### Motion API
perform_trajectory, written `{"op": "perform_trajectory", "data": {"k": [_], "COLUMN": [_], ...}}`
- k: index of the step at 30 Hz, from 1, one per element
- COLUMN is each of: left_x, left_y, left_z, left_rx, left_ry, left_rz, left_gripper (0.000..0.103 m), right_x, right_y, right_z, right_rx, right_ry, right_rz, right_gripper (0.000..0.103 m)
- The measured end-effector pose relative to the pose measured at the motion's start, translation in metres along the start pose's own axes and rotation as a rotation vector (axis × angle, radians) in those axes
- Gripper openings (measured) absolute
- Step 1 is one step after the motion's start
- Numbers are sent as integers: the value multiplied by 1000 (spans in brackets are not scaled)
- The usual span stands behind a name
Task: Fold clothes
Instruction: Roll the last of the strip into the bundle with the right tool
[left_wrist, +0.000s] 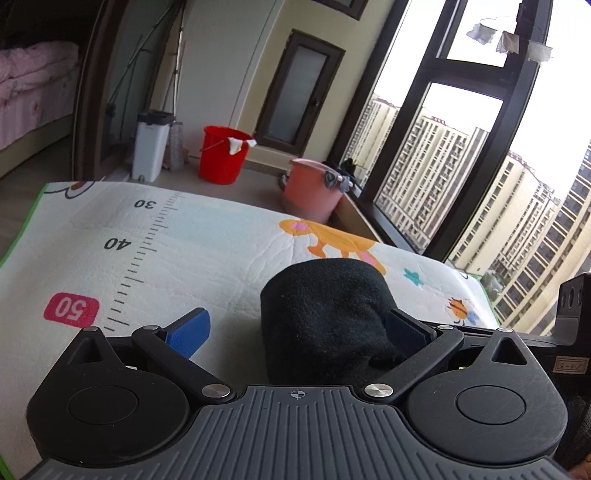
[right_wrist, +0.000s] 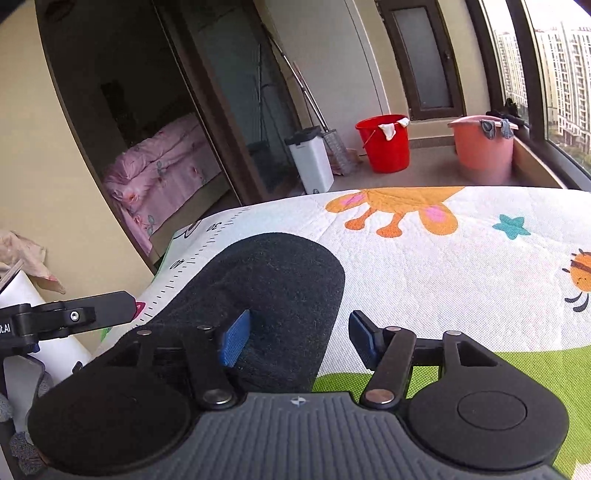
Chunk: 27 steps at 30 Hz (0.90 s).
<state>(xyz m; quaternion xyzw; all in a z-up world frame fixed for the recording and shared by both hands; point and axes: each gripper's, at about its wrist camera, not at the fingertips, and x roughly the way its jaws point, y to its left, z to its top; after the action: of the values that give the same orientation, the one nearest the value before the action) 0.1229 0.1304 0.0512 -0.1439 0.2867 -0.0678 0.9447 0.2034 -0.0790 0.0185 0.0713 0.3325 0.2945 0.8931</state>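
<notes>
A black fleece garment (left_wrist: 325, 314), folded into a thick rounded bundle, lies on a printed play mat (left_wrist: 192, 251). My left gripper (left_wrist: 295, 330) is open, its blue pads on either side of the bundle's near end, the right pad against the cloth. In the right wrist view the same black garment (right_wrist: 273, 291) lies on the mat (right_wrist: 443, 277). My right gripper (right_wrist: 295, 338) is open, its left pad resting on the cloth and its right pad over the mat. The other gripper's body (right_wrist: 55, 317) shows at the left edge.
Beyond the mat stand a red bucket (left_wrist: 221, 155), a pink bucket (left_wrist: 314, 188) and a white bin (left_wrist: 149, 147) with a mop. Large windows (left_wrist: 461, 166) run along the right. A doorway shows a pink bed (right_wrist: 159, 170).
</notes>
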Motion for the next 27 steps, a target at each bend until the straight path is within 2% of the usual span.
{"op": "perform_trajectory", "data": {"k": [1, 3, 7, 10, 15, 21, 24, 26, 27], "left_x": [9, 24, 39, 48, 61, 65, 61, 58, 57], "left_y": [-5, -4, 13, 16, 12, 6, 3, 1, 1], "left_z": [1, -2, -6, -10, -9, -15, -17, -17, -17], "left_rx": [47, 70, -53, -105, -139, -134, -130, -132, -133], "left_ry": [24, 57, 100, 109, 97, 70, 66, 69, 70], "left_rz": [36, 76, 1, -51, -67, -50, -39, -37, -34], "left_gripper": [103, 103, 103, 103, 103, 103, 103, 103, 103], "right_x": [2, 5, 8, 7, 12, 13, 13, 14, 13], "right_y": [2, 5, 2, -2, -1, -9, -10, -11, -11], "right_z": [1, 2, 3, 6, 16, 13, 9, 7, 7], "right_rx": [-3, -9, -12, -30, -94, -66, -40, -25, -19], "right_ry": [0, 1, 3, 7, 13, 22, 14, 10, 8], "right_rz": [5, 8, -4, -20, -65, -75, -105, -133, -133], "right_gripper": [59, 59, 63, 64, 66, 77, 90, 103, 103]}}
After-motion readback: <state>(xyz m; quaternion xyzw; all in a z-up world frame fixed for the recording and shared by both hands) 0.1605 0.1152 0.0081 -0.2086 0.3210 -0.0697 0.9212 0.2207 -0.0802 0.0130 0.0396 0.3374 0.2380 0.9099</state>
